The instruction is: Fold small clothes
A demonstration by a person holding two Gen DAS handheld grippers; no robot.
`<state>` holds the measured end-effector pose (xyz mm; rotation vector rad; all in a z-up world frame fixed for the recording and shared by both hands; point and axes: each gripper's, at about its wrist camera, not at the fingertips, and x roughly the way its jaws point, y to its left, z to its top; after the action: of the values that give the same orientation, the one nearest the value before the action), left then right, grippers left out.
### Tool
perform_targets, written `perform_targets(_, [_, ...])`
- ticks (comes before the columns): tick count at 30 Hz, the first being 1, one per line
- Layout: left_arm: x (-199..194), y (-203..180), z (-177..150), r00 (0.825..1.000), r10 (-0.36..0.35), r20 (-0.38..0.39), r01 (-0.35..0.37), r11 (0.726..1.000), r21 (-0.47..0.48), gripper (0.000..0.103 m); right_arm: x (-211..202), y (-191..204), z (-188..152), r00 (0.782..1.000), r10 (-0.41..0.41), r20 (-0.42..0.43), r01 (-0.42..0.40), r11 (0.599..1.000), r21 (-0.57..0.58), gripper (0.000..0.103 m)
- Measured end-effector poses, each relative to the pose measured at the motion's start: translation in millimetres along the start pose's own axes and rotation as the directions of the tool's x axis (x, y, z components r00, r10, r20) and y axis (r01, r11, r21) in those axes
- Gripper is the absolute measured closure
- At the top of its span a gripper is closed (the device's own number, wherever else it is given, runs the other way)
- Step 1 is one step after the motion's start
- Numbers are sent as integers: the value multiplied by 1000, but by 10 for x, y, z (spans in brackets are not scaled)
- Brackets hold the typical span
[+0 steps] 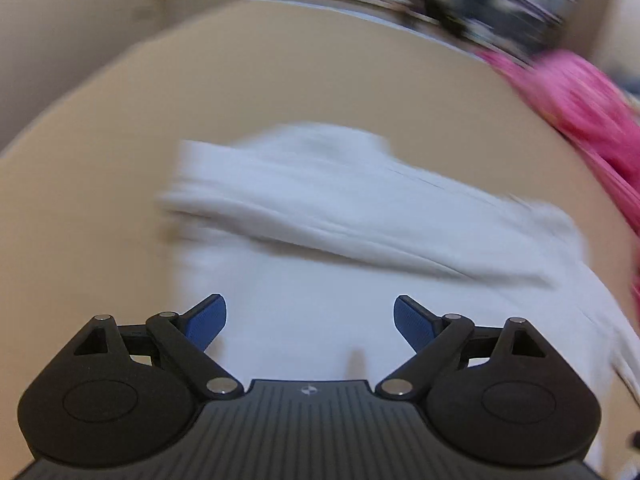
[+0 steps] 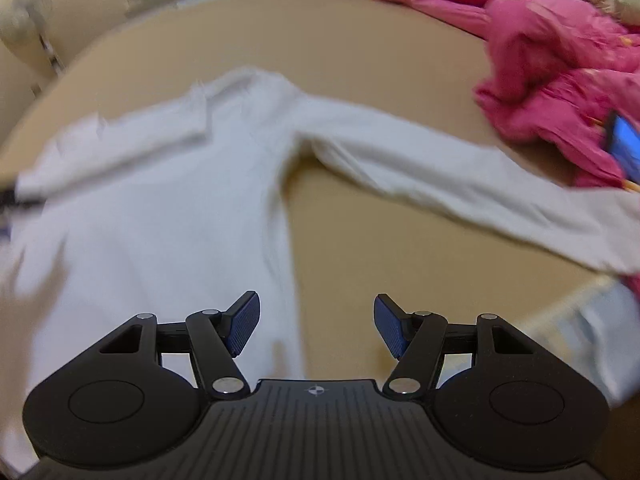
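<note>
On the tan flat surface (image 2: pixel 360 40) lies a white long-sleeved fabric top (image 2: pixel 160 208), one sleeve folded across its body, the other stretched out toward a heap of crumpled pink clothes (image 2: pixel 560 80). Above the top, the left gripper (image 1: pixel 310 322) has its fingers wide apart, holding nothing. The right gripper (image 2: pixel 316 324) hangs over the top's edge, fingers apart and empty.
</note>
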<state>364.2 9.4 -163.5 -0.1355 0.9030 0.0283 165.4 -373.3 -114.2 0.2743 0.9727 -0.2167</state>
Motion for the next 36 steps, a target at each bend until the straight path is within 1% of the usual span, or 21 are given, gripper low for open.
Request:
perform_targets(2, [53, 295, 90, 995, 96, 17, -95, 995, -33, 9, 111, 102, 221, 996, 77, 36, -78, 996, 35, 38])
perform_targets(4, [151, 477, 235, 990, 138, 18, -137, 990, -21, 9, 287, 259, 480, 984, 163, 71, -168, 984, 62, 38])
perform_targets(6, [328, 555, 342, 993, 109, -43, -109, 994, 7, 9, 519, 454, 736, 974, 204, 96, -211, 975, 68, 38])
perform_targets(9, [543, 680, 398, 994, 3, -106, -8, 999, -45, 9, 1025, 716, 1088, 968, 244, 61, -249, 963, 101, 32])
perform_targets(12, [628, 602, 404, 997, 29, -75, -29, 1000, 1, 11, 1511, 972, 1314, 987, 159, 21, -161, 978, 133, 30])
perform_targets(13, [664, 583, 388, 997, 41, -64, -39, 999, 24, 18, 1636, 1026, 1362, 991, 130, 14, -131, 982, 135, 30])
perform_targets(14, [704, 535, 392, 997, 40, -60, -37, 998, 46, 36, 1752, 1071, 1383, 994, 109, -6, -108, 985, 136, 30])
perform_targets(15, [756, 659, 364, 998, 13, -61, -10, 999, 54, 45, 1837, 1115, 1381, 995, 94, -19, -91, 987, 134, 29])
perform_targets(16, [761, 647, 359, 999, -11, -49, 14, 999, 48, 64, 1857, 1168, 1363, 998, 69, 0, -69, 991, 113, 34])
perform_targets(17, [756, 611, 374, 998, -37, -41, 39, 998, 44, 85, 1843, 1254, 1341, 999, 37, 24, -39, 998, 57, 46])
perform_targets(18, [745, 585, 374, 998, -58, -35, 59, 997, 48, 91, 1806, 1349, 1317, 999, 17, 44, -17, 1000, -13, 77])
perform_targets(19, [736, 541, 365, 999, -47, -17, 48, 997, 66, 91, 1765, 1410, 1303, 999, 7, 53, -5, 999, -47, 91])
perform_targets(21, [621, 573, 290, 1000, -24, 0, 24, 993, 113, 92, 1622, 1485, 1296, 996, 46, 70, -41, 997, -73, 100])
perform_targets(24, [653, 604, 276, 1000, -23, -8, 24, 995, 101, 93, 1343, 1519, 1425, 981, 133, 139, -123, 989, -84, 100])
perform_targets(29, [594, 711, 303, 999, -43, -25, 44, 998, 55, 89, 761, 1262, 1622, 916, 277, 292, -277, 960, -43, 100])
perform_targets(30, [561, 729, 300, 999, -42, -24, 43, 998, 52, 87, 824, 1186, 1620, 923, 252, 289, -254, 967, -32, 100])
perform_targets(31, [547, 737, 303, 999, -41, -25, 42, 998, 51, 83, 977, 1100, 1581, 948, 202, 246, -206, 978, -10, 100])
perform_targets(33, [518, 733, 310, 999, -33, -16, 34, 997, 62, 77, 1455, 908, 1440, 988, 139, 64, -142, 988, 55, 100])
perform_targets(34, [495, 727, 313, 1000, -31, -6, 31, 997, 76, 73, 1634, 846, 1347, 995, 104, 3, -104, 992, 66, 100])
perform_targets(35, [481, 710, 314, 1000, -28, 8, 27, 995, 100, 72, 1723, 811, 1279, 993, 115, -5, -114, 991, 66, 100])
perform_targets(36, [454, 693, 307, 999, -26, 34, 22, 991, 132, 72, 1718, 803, 1232, 991, 127, 39, -129, 990, 50, 100])
